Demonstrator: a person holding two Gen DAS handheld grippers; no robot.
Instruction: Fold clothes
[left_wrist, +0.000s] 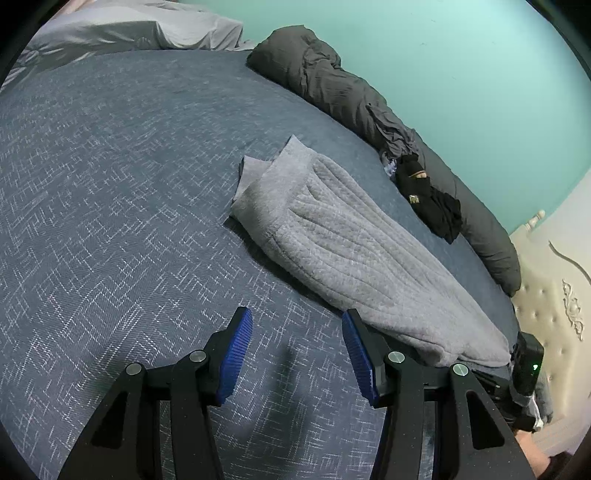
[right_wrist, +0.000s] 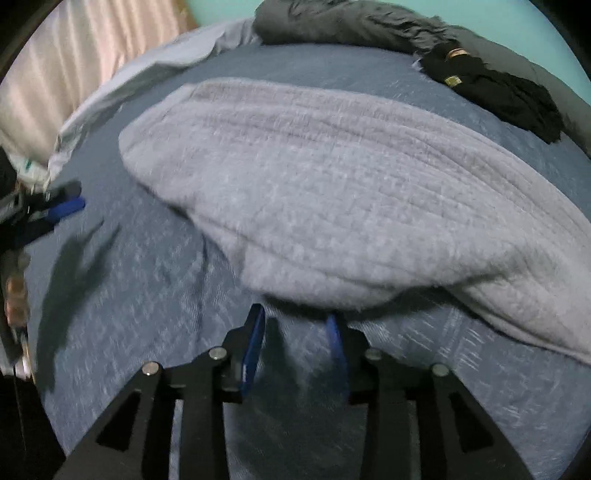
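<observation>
A light grey fleece garment (left_wrist: 347, 240) lies folded lengthwise on the blue bedspread (left_wrist: 110, 184), with a smooth hem sticking out at its far end. My left gripper (left_wrist: 297, 323) hovers open over bare bedspread just left of the garment's near end, with nothing between its blue pads. In the right wrist view the same garment (right_wrist: 332, 184) fills the middle. My right gripper (right_wrist: 297, 319) is open at the garment's near edge, its fingertips just under the lifted fold. The view is blurred by motion.
A rolled dark grey duvet (left_wrist: 332, 88) lies along the teal wall. A small black garment (left_wrist: 428, 195) sits beside it. Pale pillows (left_wrist: 129, 29) rest at the far end. A cream tufted headboard (left_wrist: 554, 302) stands at the right. The left gripper (right_wrist: 55, 210) shows at the right view's left edge.
</observation>
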